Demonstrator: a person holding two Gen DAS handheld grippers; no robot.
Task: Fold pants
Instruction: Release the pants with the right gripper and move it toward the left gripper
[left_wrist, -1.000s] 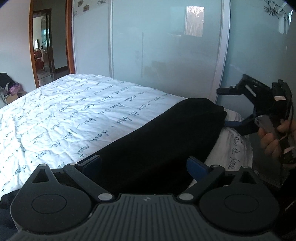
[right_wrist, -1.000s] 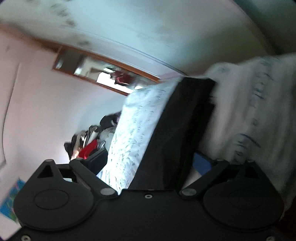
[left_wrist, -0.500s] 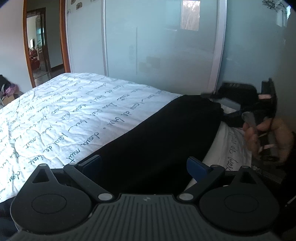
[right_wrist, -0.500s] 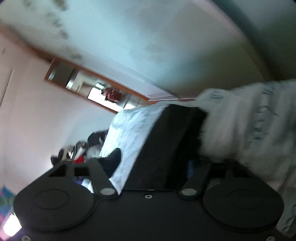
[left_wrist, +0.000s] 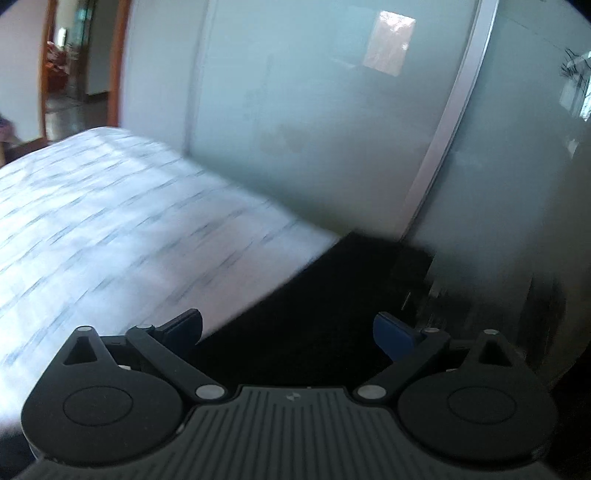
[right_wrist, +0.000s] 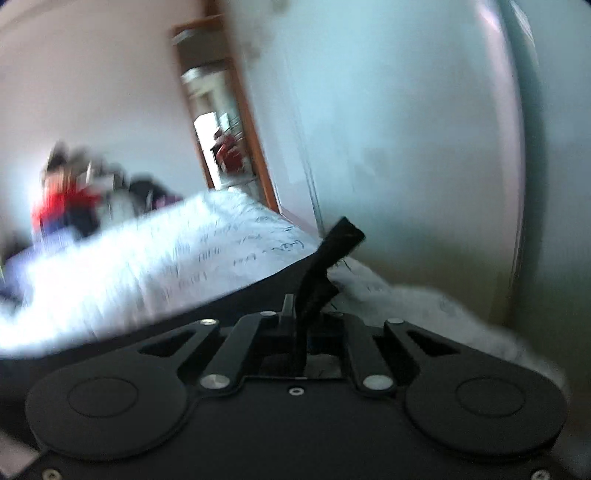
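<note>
The black pants (left_wrist: 325, 306) lie along the right side of the bed, reaching toward its far corner. My left gripper (left_wrist: 288, 328) is open, its blue fingertips (left_wrist: 391, 334) spread just above the pants. In the right wrist view my right gripper (right_wrist: 301, 317) is shut on a fold of the black pants (right_wrist: 332, 254), which sticks up from between its jaws. More of the pants runs dark to the left along the bed edge. Both views are motion-blurred.
The bed has a white quilt with written script (left_wrist: 110, 206), also seen in the right wrist view (right_wrist: 207, 258). Frosted-glass sliding wardrobe doors (left_wrist: 314, 122) stand close behind the bed. An open doorway (right_wrist: 221, 136) and a heap of clothes (right_wrist: 70, 199) lie at the far left.
My right gripper has closed on the pants' edge and turned upright. My left gripper has tilted and moved, still open over the pants. The other hand has left the left wrist view.
</note>
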